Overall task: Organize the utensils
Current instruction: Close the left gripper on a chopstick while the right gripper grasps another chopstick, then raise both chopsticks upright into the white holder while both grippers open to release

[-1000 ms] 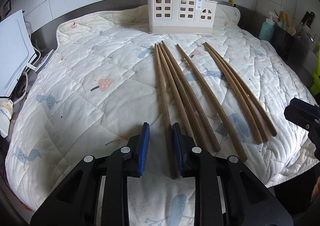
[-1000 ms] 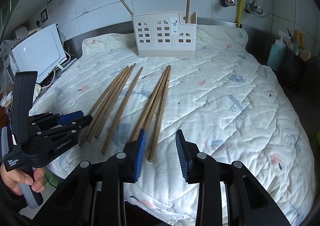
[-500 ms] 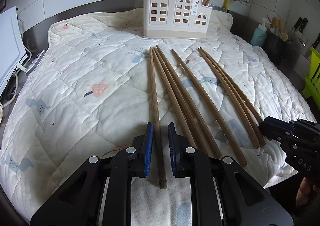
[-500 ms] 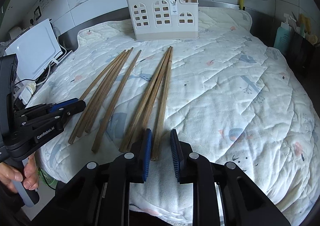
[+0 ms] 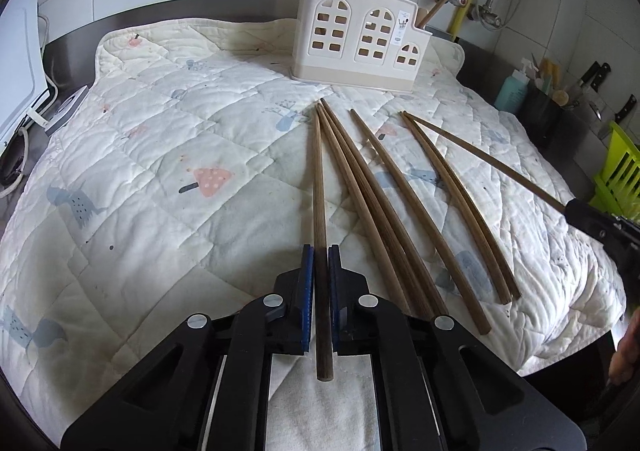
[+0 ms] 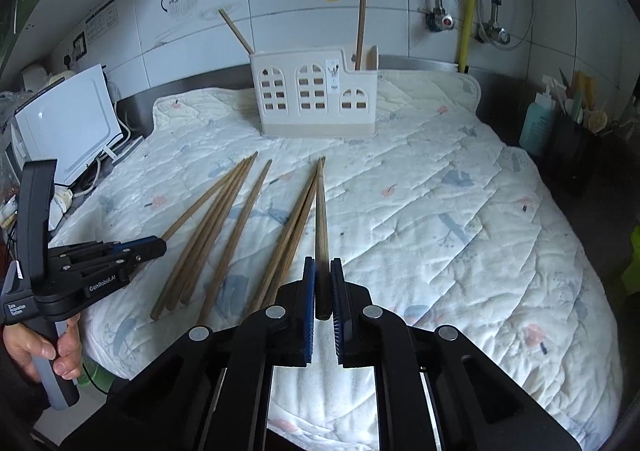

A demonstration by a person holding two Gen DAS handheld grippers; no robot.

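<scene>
Nearest to me, I found my left gripper (image 5: 319, 283) clamped on the near end of one wooden chopstick (image 5: 319, 187), where half a second before the pads only straddled it. My right gripper (image 6: 322, 291) had likewise gone from standing around a chopstick to pinching it (image 6: 321, 219); from the left wrist view that stick rose off the quilt (image 5: 160, 155) at its near end, its far tip down beside its neighbours. I judged both grasps secure enough to lift. Further out, the remaining chopsticks (image 5: 376, 211) lay loose on the quilt in two fans, between the two held sticks. At the far edge stood the cream holder (image 6: 316, 95), upright, with a stick already leaning from each end. I judged the carry to that holder to be next.
</scene>
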